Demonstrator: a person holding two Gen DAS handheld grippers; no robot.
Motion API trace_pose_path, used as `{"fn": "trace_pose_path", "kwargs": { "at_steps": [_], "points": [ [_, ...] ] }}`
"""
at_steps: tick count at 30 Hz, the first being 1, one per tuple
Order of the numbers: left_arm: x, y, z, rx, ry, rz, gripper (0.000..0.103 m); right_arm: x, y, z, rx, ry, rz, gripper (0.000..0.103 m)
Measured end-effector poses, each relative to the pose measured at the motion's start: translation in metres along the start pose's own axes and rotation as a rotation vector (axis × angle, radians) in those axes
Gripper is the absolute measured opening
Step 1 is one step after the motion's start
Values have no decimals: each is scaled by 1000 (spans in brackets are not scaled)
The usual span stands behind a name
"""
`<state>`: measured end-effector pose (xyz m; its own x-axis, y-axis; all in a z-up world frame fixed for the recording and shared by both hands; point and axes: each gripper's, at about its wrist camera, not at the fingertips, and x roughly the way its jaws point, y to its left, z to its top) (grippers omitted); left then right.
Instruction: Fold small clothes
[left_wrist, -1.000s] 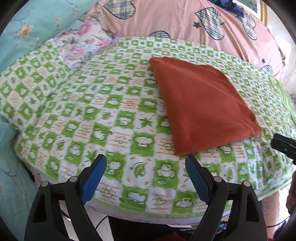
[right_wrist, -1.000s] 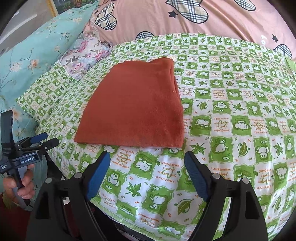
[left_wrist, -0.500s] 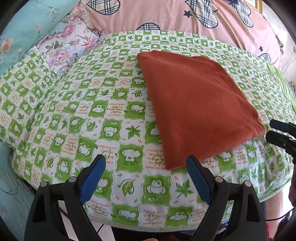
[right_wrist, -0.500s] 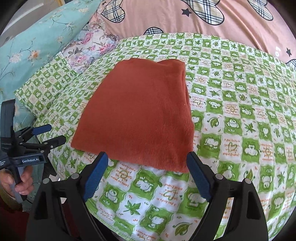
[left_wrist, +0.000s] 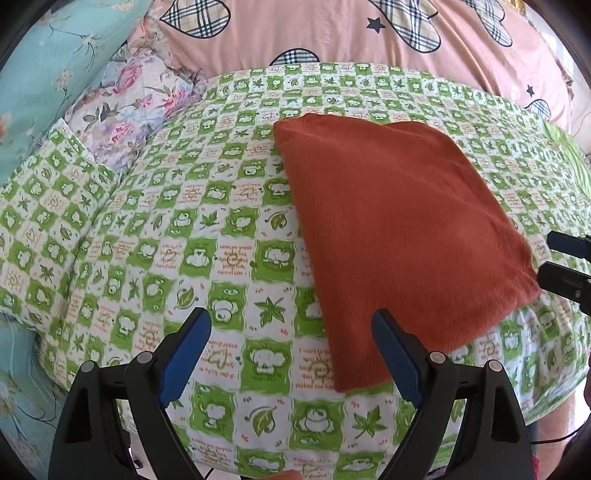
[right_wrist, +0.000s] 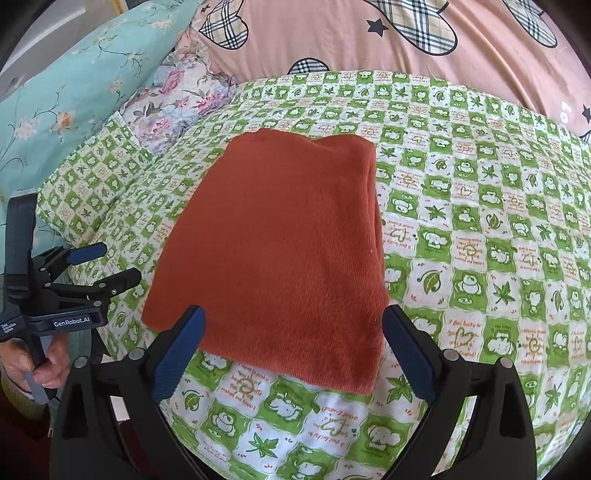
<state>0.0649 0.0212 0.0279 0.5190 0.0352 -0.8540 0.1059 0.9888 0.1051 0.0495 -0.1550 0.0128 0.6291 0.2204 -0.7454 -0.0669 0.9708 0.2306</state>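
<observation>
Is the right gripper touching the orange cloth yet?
Cannot tell. In the right wrist view the right gripper is open, its fingers overlapping the near edge of the folded orange cloth, but neither view shows contact or a gap.

A rust-orange folded garment (right_wrist: 280, 251) lies flat on the green-and-white checked bedspread (right_wrist: 480, 229). The right gripper (right_wrist: 291, 354) hovers at its near edge, jaws spread wide and holding nothing. At far left the left gripper (right_wrist: 107, 266), jaws apart, is held by a hand (right_wrist: 35, 367) beside the bed
</observation>
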Motion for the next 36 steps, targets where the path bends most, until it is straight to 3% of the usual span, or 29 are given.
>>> {"fn": "trace_pose_path", "kwargs": {
  "at_steps": [36],
  "points": [
    [5, -5, 12, 21, -17, 27, 89, 8, -1, 17, 7, 20, 15, 100]
  ]
}}
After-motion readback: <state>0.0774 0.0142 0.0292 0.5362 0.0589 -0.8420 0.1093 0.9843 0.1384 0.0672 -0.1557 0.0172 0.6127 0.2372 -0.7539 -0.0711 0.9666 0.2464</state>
